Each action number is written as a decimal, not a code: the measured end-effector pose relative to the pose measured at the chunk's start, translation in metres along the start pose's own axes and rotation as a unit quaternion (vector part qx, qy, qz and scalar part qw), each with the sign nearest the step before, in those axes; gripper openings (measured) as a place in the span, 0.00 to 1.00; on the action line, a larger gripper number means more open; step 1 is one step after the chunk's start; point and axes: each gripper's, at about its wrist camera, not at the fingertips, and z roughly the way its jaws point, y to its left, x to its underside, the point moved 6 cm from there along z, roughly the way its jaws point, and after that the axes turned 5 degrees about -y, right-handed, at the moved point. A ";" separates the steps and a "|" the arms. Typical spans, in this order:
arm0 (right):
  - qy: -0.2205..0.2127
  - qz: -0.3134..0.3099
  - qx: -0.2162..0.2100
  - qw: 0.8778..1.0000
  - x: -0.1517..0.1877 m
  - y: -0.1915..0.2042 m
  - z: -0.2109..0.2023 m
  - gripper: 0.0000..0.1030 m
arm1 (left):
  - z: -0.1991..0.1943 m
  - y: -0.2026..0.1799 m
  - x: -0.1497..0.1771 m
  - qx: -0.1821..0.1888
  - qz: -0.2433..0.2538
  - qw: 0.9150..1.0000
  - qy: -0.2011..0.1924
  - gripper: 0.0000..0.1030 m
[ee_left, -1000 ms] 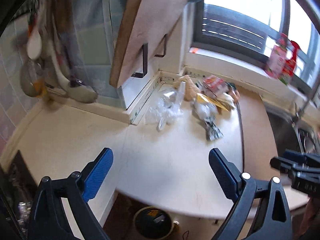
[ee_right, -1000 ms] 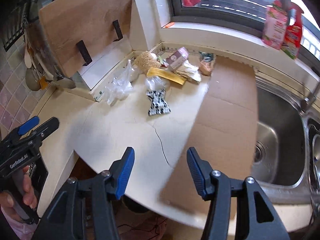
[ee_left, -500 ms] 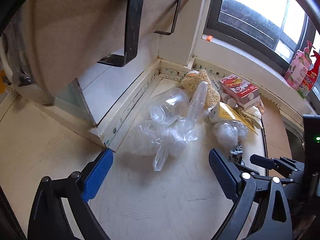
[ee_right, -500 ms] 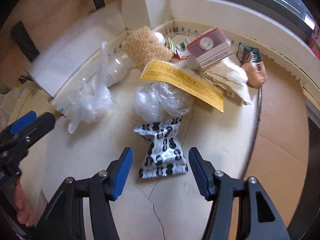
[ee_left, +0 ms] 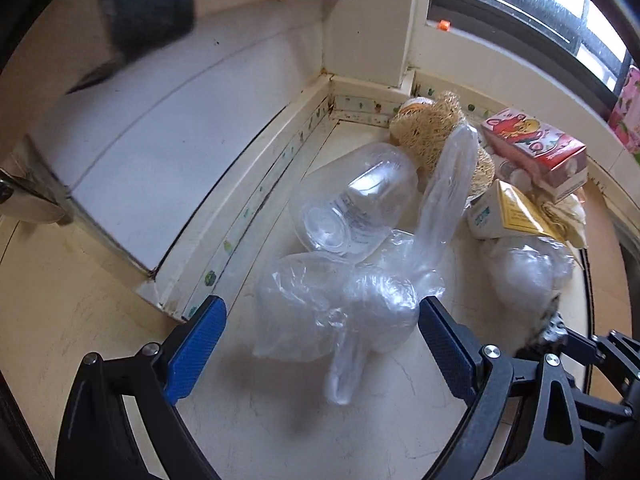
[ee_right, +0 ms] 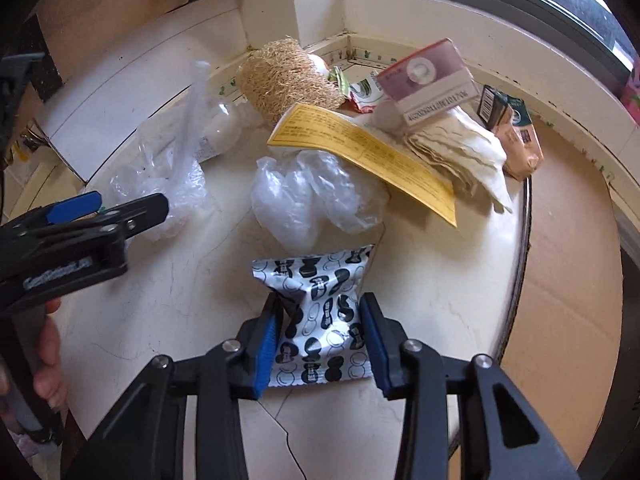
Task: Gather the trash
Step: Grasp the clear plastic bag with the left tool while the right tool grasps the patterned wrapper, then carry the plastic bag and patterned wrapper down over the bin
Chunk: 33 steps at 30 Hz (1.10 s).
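Observation:
A pile of trash lies in the counter corner. My left gripper (ee_left: 320, 340) is open, its blue pads on either side of a clear crumpled plastic bag (ee_left: 340, 304), with a clear plastic bottle (ee_left: 356, 204) behind it. My right gripper (ee_right: 318, 344) has its pads close around a black-and-white patterned snack wrapper (ee_right: 320, 312) that lies on the counter; the pads touch or nearly touch its sides. The left gripper also shows in the right wrist view (ee_right: 104, 212), beside the same bag (ee_right: 168, 176).
Behind lie a loofah (ee_right: 284, 76), a yellow leaflet (ee_right: 360, 156), a second crumpled bag (ee_right: 312, 200), a pink carton (ee_right: 428, 80), folded paper (ee_right: 460, 144) and a brown packet (ee_right: 516, 140). Cardboard (ee_right: 568, 280) covers the counter's right side. A white raised block (ee_left: 160, 152) stands left.
Both grippers moved forward and down into the trash pile. The right jaws narrowed around the patterned wrapper. The left gripper now straddles the clear bag.

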 end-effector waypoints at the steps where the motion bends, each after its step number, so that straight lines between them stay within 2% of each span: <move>1: 0.001 0.006 -0.002 1.000 0.002 -0.002 -0.003 0.38 | 0.004 -0.002 -0.001 -0.001 0.002 1.000 0.002 0.93; 7: 0.005 0.019 -0.002 1.000 0.010 -0.014 -0.011 0.38 | 0.015 -0.009 -0.004 -0.008 0.010 1.000 -0.004 0.93; 8: 0.006 0.021 -0.003 1.000 0.011 -0.016 -0.013 0.38 | 0.015 -0.010 -0.004 -0.005 0.008 1.000 -0.006 0.89; 9: 0.006 0.023 -0.002 1.000 0.011 -0.017 -0.013 0.38 | 0.016 -0.011 -0.004 0.000 0.007 1.000 -0.006 0.85; 11: 0.008 0.029 -0.004 1.000 0.013 -0.016 -0.012 0.38 | 0.016 -0.012 -0.004 0.011 0.006 1.000 -0.001 0.68; 12: 0.009 0.032 -0.004 0.999 0.014 -0.017 -0.013 0.38 | 0.017 -0.013 -0.002 0.021 0.006 1.000 0.004 0.64; 14: 0.011 0.037 -0.004 0.999 0.014 -0.019 -0.012 0.37 | 0.015 -0.015 0.002 0.029 0.006 0.999 0.012 0.45; 18: 0.014 0.045 -0.007 0.999 0.024 -0.018 -0.019 0.37 | 0.006 -0.016 0.008 0.033 0.004 0.999 0.007 0.39; 23: 0.009 0.055 -0.011 0.998 0.035 -0.018 -0.037 0.37 | -0.023 -0.015 0.017 0.043 -0.001 0.999 -0.003 0.38; 33: -0.017 0.070 -0.020 0.997 0.052 -0.012 -0.089 0.36 | -0.115 -0.020 0.060 0.070 0.003 0.997 -0.011 0.38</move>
